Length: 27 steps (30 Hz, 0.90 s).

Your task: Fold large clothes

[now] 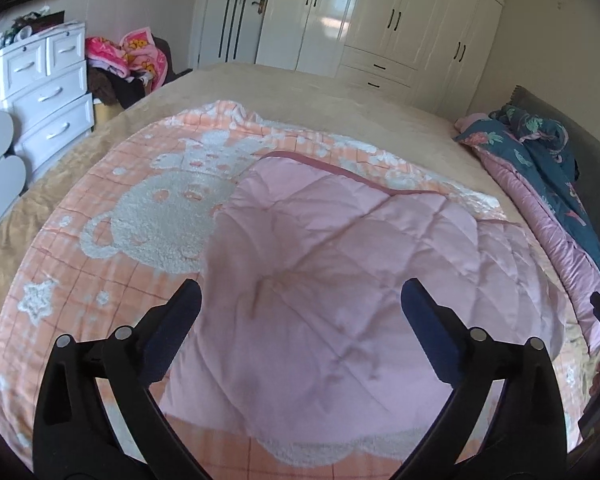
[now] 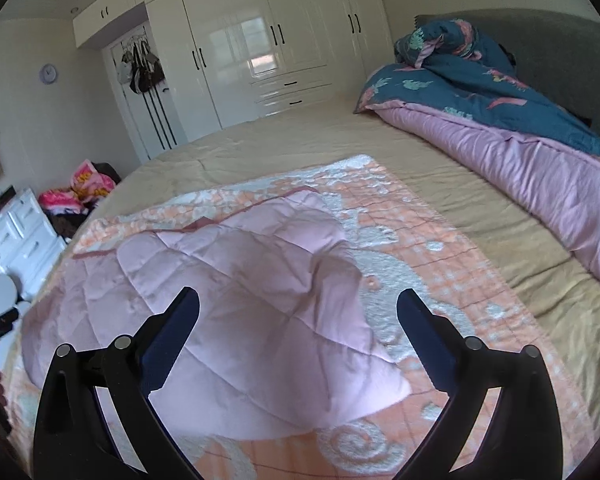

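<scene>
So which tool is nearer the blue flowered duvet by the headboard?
Right. The right tool is over the pink blanket's edge on the duvet's side; the left tool is farther off, toward the white drawers.

The right gripper (image 2: 298,308) hangs wide open above a pink quilted blanket (image 2: 240,280) — nothing between its fingers. The blanket's folded half lies over its orange patterned side (image 2: 440,216) on a tan bed (image 2: 300,136).

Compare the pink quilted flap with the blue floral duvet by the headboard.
The pink quilted flap is plain, while the blue floral duvet is patterned. The flap lies fairly flat on the orange blanket; the duvet is bunched along the headboard. Both rest on the bed.
</scene>
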Each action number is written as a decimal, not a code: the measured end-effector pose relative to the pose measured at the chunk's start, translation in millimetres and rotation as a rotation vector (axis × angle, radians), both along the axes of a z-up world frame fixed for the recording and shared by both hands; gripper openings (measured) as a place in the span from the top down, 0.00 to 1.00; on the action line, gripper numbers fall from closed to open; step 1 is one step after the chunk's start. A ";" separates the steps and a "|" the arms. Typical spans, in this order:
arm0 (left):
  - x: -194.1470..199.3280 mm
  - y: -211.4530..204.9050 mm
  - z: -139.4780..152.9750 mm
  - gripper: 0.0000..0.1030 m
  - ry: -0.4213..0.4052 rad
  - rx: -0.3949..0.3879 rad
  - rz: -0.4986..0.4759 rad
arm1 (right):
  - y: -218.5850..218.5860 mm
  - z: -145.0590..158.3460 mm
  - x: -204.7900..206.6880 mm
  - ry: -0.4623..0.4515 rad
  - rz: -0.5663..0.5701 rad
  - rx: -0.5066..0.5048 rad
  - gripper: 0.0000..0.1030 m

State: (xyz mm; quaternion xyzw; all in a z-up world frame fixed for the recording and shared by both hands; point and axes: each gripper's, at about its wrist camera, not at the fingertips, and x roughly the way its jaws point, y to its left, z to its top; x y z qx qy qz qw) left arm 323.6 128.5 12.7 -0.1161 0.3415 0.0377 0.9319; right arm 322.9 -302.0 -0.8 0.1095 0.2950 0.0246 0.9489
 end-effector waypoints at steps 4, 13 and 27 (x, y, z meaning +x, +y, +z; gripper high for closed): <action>-13.6 -6.0 -0.8 0.09 0.006 0.010 -0.001 | -3.8 -11.4 -9.6 0.032 -0.017 0.050 0.04; -38.8 -5.0 -36.4 0.09 0.090 -0.019 0.020 | -5.3 -41.4 -24.7 0.116 -0.084 0.144 0.04; -35.9 24.8 -109.4 0.09 0.166 -0.552 0.086 | -18.8 -96.2 -17.0 0.279 -0.127 0.363 0.04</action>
